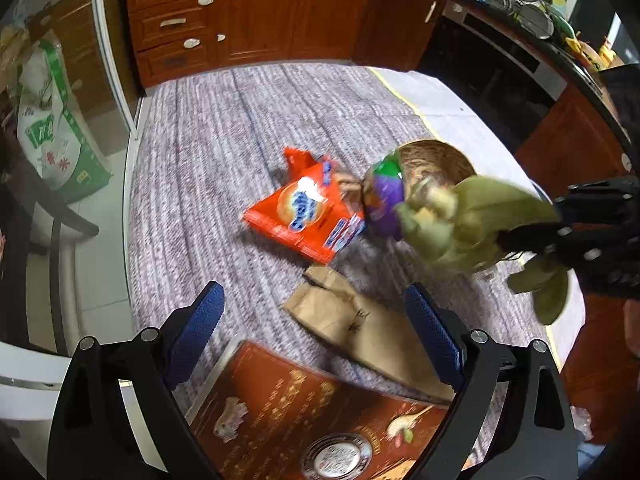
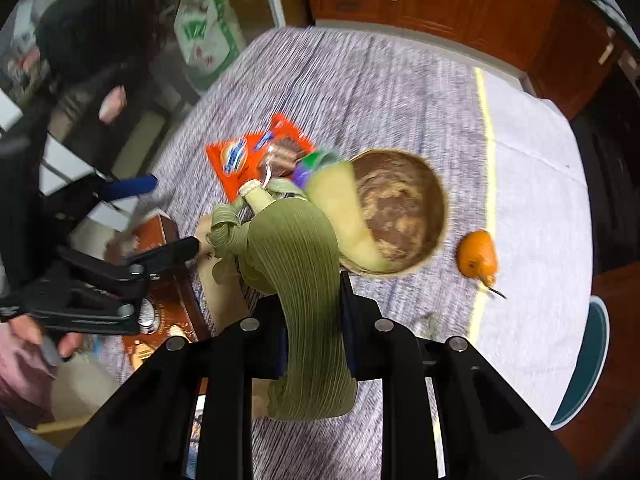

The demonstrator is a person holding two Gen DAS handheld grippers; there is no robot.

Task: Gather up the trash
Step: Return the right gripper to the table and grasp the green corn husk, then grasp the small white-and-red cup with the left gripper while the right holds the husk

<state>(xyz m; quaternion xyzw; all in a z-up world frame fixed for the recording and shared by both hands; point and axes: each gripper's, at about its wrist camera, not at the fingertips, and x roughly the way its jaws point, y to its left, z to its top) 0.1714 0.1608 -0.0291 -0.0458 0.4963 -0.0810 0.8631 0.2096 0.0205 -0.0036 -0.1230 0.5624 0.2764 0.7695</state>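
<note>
The right gripper (image 2: 312, 344) pinched a ribbed green corn husk (image 2: 304, 280) beside the round wooden bowl (image 2: 400, 208). The left gripper (image 1: 316, 332) hung spread wide above a flat brown paper bag (image 1: 344, 316).

Striped cloth-covered table (image 2: 360, 92): wooden bowl (image 2: 400, 208), orange wrapper (image 1: 304, 208), paper bag (image 1: 352, 320), brown box (image 1: 304, 412), orange fruit (image 2: 476, 254).
</note>
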